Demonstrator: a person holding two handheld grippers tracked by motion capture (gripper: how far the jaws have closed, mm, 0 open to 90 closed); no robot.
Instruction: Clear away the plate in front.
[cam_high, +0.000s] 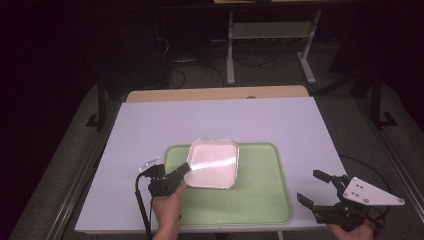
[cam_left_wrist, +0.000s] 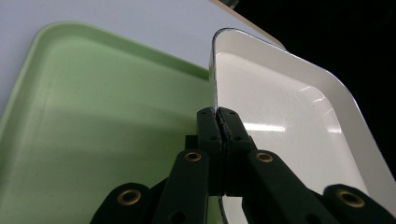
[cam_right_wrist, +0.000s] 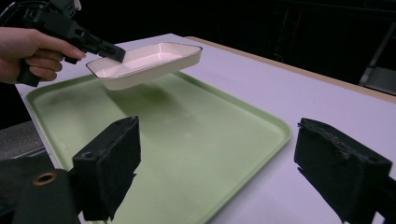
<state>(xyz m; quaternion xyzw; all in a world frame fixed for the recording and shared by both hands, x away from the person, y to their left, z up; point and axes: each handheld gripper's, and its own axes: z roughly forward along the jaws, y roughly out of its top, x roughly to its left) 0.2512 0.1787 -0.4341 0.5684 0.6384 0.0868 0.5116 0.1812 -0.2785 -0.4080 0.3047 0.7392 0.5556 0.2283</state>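
A white square dish (cam_high: 214, 163) hangs a little above the green tray (cam_high: 260, 200), clear of it in the right gripper view (cam_right_wrist: 149, 63). My left gripper (cam_high: 186, 170) is shut on the dish's near-left rim; its own view shows both jaws pinched on the rim (cam_left_wrist: 219, 122) with the dish (cam_left_wrist: 289, 116) on the right and the tray (cam_left_wrist: 93, 126) on the left. My right gripper (cam_high: 314, 187) stands open off the tray's right edge, nothing between its pads (cam_right_wrist: 112, 163).
The tray lies on a white board (cam_high: 150, 125) covering a wooden table. A small clear scrap (cam_high: 148, 162) lies on the board left of the tray. The table's front edge is close to both hands.
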